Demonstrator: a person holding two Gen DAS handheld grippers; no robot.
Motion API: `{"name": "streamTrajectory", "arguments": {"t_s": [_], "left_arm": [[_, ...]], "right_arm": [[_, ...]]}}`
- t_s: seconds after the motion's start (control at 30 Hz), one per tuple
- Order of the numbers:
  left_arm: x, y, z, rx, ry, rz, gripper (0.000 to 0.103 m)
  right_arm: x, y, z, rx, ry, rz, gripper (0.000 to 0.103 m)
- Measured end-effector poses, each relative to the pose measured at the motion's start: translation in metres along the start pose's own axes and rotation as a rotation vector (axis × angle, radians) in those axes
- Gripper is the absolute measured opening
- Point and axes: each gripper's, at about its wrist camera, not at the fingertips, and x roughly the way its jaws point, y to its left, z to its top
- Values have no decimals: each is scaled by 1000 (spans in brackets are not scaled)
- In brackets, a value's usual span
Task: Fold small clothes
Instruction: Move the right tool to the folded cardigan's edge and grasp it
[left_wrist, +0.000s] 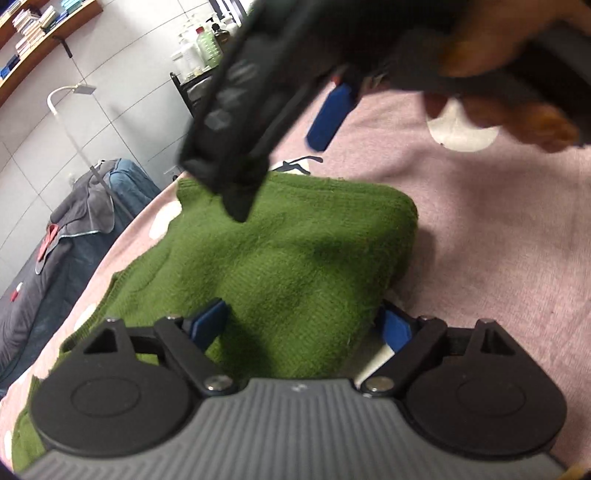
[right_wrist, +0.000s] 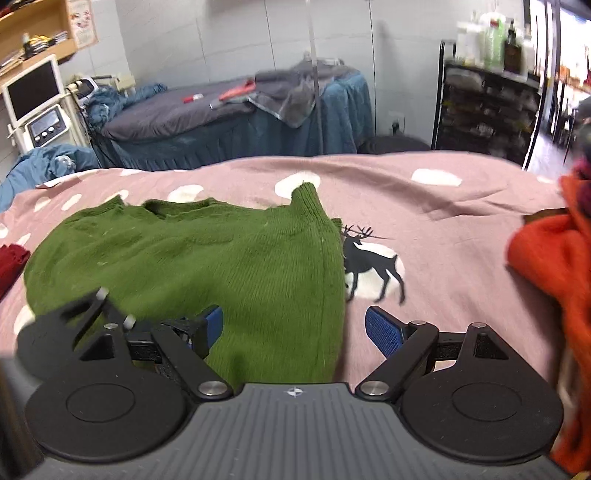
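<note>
Left wrist: left gripper (left_wrist: 301, 325) spread wide, straddling the near edge of the sweater (left_wrist: 280, 258) on the bedspread (left_wrist: 498, 240), pads not yet pinching; right wrist: right gripper (right_wrist: 293, 325) likewise agape, astride the sweater's (right_wrist: 207, 258) right folded edge, running away toward the collar.
</note>
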Motion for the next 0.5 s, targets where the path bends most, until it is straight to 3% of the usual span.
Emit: {"name": "streamTrajectory", "arguments": {"t_s": [0.2,0.5], "left_arm": [[4,4,2,-4,1,6,92],[8,10,3,-18,11,7,102]], "right_arm": [[35,-20,16,161,108,107,103],[48,-48,7,360,156,215,103]]}}
